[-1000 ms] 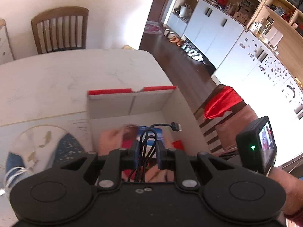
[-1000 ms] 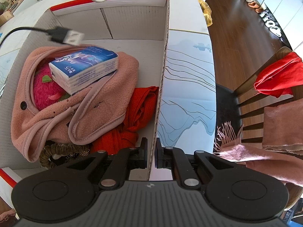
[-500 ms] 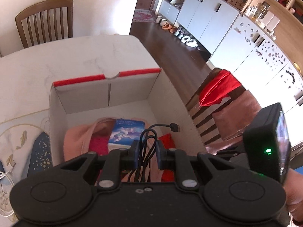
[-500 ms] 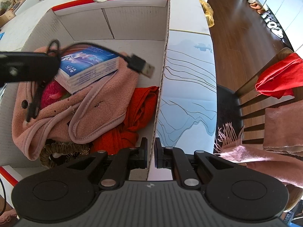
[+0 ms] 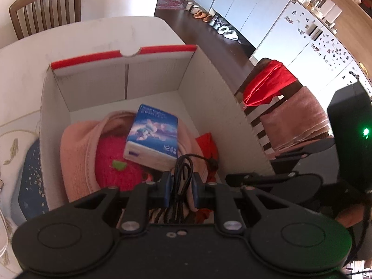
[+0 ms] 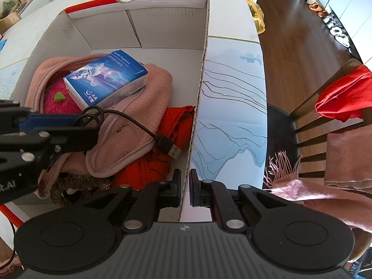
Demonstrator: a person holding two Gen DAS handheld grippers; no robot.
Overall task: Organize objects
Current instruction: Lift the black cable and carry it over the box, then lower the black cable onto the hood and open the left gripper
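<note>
L gripper (image 5: 181,183) is hanging inside the cardboard box (image 5: 209,88), jaws pinching a bundled black USB cable (image 5: 183,169) btwn the blue pads. The cable loops are sticking up above the fingertips. In the right wrist view the same gripper (image 6: 76,121) is coming in from the left edge, w/ the cable (image 6: 130,121) trailing off to the right and its USB plug (image 6: 169,147) lying on the pink fleece beside the red cloth.

Box contents, left to right in the right wrist view: a brown scrunchie-like band (image 6: 69,186) is lying at the near left corner. A pink fleece garment (image 6: 139,116) is filling most of the floor, w/ a magenta fuzzy item (image 6: 55,102) tucked inside it. A blue tissue pack (image 6: 107,79) is resting tilted on top of the fleece. A red-orange cloth (image 6: 176,125) is lying against the right wall.

R gripper (image 6: 185,186) is clamping the box's right wall (image 6: 200,93) near its close end, one finger inside and one outside, jaws pressed together on the cardboard.

Right of the box, the table (image 6: 232,93) is showing a pale blue line-drawn mat. Further right, a wooden chair (image 6: 325,97) is carrying a red cloth (image 6: 341,102) and pink fabric (image 6: 348,153) over its back.
</note>
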